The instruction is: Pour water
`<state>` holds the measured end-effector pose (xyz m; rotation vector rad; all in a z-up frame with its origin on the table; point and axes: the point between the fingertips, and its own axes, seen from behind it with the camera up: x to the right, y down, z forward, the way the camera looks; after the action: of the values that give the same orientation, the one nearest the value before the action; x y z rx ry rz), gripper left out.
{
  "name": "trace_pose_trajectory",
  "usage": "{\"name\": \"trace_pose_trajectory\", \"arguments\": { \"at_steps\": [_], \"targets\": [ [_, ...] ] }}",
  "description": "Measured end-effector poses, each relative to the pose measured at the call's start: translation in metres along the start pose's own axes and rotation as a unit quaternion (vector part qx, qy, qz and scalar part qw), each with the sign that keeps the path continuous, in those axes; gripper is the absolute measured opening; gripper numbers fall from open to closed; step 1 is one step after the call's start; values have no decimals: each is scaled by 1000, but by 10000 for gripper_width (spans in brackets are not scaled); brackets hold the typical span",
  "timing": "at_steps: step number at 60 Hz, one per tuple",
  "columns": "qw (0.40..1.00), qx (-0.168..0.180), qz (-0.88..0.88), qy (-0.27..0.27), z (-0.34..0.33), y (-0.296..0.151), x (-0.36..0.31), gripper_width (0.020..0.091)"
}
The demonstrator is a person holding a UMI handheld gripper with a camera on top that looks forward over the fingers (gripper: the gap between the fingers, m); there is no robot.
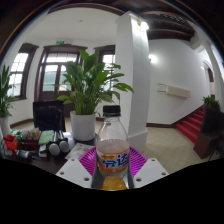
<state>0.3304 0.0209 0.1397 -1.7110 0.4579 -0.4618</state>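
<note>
My gripper [113, 165] is clamped on the bottle [112, 150], held upright & lifted so nothing spills b4 pouring.

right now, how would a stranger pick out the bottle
Find the large leafy plant in its white pot by the white pillar. Ahead of it, between the claw's pink pads, stands the bottle: clear plastic, white cap, blue label, orange liquid.

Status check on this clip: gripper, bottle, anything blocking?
Gripper shut on clear plastic bottle with black cap, orange-tinted liquid inside. Bottle upright, not pouring. Large potted green plant stands beyond it; nothing right ahead.
</note>
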Motion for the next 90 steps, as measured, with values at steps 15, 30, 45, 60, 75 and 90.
{"name": "trace_pose_trajectory", "arguments": {
  "at_steps": [15,30,45,60,75,90],
  "targets": [
    [999,19,45,-8,-8,-1,13,458],
    [997,-23,68,-29,-19,24,7,737],
    [995,-52,59,-55,-105,52,6,754],
    [986,-82,61,-131,-204,47,-25,757],
    [980,-51,35,-191,-273,1,-69,759],
    [975,-37,-7,-220,-311,-10,-102,755]
  ]
}}
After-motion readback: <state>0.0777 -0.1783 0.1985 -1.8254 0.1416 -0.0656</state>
